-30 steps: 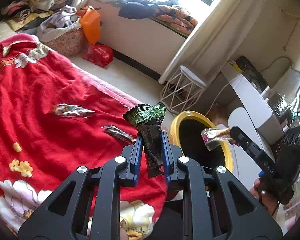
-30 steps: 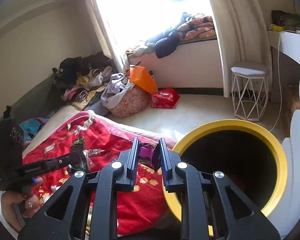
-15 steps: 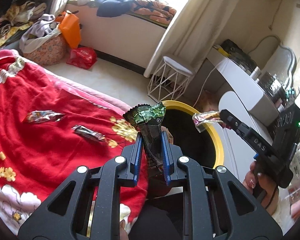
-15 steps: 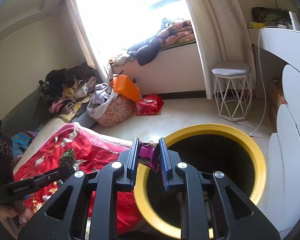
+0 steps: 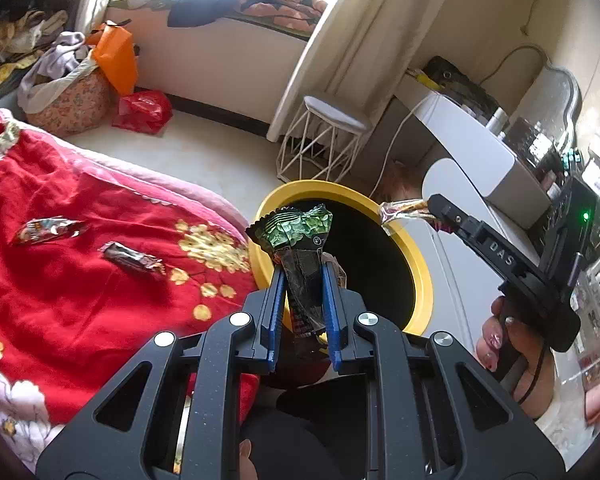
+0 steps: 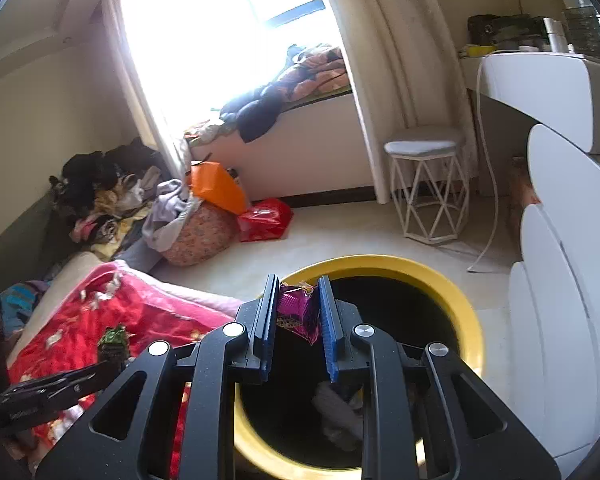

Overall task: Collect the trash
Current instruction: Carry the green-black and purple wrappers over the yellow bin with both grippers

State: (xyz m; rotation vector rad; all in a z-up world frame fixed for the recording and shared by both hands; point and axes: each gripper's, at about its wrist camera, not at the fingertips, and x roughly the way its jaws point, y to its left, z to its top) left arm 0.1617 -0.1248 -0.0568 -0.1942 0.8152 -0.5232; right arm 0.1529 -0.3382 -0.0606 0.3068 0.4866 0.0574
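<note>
While both tools are loaded, the step in hand looks like the drop into the bin, so get each one over the opening before letting go.

Left wrist view: left tool (image 5: 302,280) is clamped narrow on a green wrapper (image 5: 300,236), which sticks up past the fingertips. The yellow-rimmed bin (image 5: 420,276) sits just ahead and to the right of the tips; the tips are over its near-left rim, not yet clearly over the black hole. I'd push a bit further forward-right before opening, else the wrapper may land on the rim or slide back onto the red blanket (image 5: 80,280). Two more wrappers lie on the blanket to the left of the tool: a dark one (image 5: 134,263) nearer, a reddish one (image 5: 48,229) further left. Those are next. The right tool (image 5: 428,210) shows at right ahead, over the bin's far rim, pinching a crinkled foil wrapper.

Right wrist view: right tool (image 6: 298,304) is closed narrow on a purple wrapper (image 6: 298,312) that hangs between the pads. Bin rim (image 6: 466,328) wraps ahead and right; the opening is directly under and beyond the tips. This one looks well placed, so release here should fall clean. Some trash is already at the bottom. Light foil may cling to a pad; open fully and a small shake may help.
</note>
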